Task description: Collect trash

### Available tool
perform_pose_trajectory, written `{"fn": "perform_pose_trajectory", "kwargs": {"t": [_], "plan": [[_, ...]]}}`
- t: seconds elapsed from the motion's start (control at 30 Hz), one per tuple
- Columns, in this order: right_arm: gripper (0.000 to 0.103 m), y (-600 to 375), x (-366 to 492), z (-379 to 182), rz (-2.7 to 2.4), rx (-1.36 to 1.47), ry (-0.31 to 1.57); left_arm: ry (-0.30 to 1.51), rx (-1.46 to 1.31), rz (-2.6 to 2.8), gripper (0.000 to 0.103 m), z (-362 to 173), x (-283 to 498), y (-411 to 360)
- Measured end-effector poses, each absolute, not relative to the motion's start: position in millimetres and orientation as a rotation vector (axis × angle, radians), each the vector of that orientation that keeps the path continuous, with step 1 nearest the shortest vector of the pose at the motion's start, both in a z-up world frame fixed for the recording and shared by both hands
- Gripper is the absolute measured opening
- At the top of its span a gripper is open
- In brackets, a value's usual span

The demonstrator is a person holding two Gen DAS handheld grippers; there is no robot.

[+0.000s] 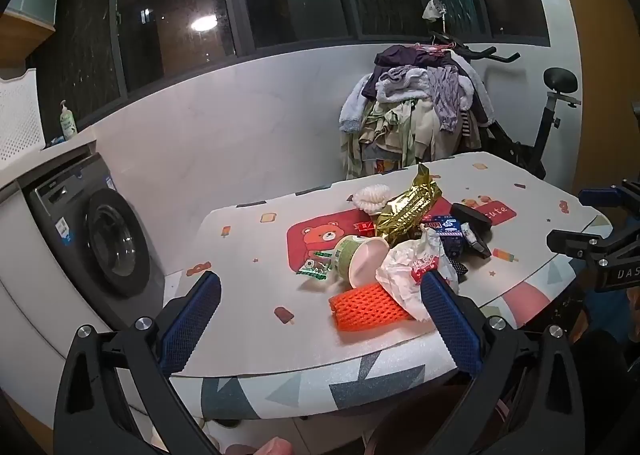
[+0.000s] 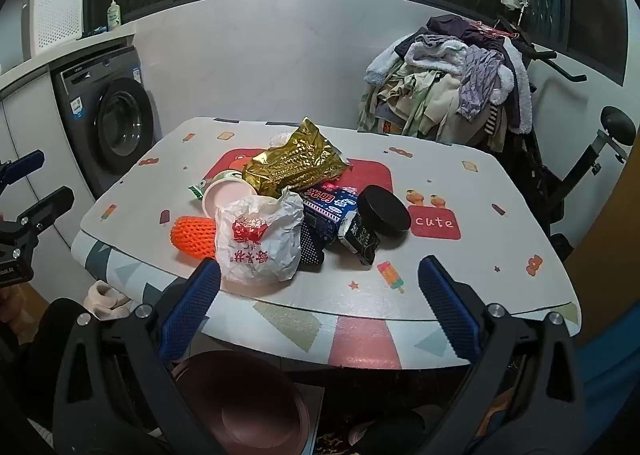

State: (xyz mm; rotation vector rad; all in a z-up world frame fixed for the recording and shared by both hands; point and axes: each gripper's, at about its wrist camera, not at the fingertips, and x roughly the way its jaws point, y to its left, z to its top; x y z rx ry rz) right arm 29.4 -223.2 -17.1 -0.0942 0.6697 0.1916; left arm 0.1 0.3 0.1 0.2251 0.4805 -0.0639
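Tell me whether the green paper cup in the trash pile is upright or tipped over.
Tipped over. The green paper cup lies on its side on the table, its open mouth and pale inside facing the camera, beside the orange foam net.

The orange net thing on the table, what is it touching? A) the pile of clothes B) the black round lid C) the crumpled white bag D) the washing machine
C: the orange foam net lies at the near edge of the trash pile, tucked right against the crumpled white bag, while the black round lid sits apart on the pile's other side.
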Motion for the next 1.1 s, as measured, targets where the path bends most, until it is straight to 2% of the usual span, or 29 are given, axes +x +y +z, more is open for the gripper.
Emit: {"fn": "perform_pose_trajectory", "kwargs": {"t": [1.1], "plan": [[0.097, -216.2, 28.8, -22.6, 0.193, -0.119, 0.695, 0.480, 0.179, -0.075, 0.098, 8.4, -4.6, 9.2]]}}
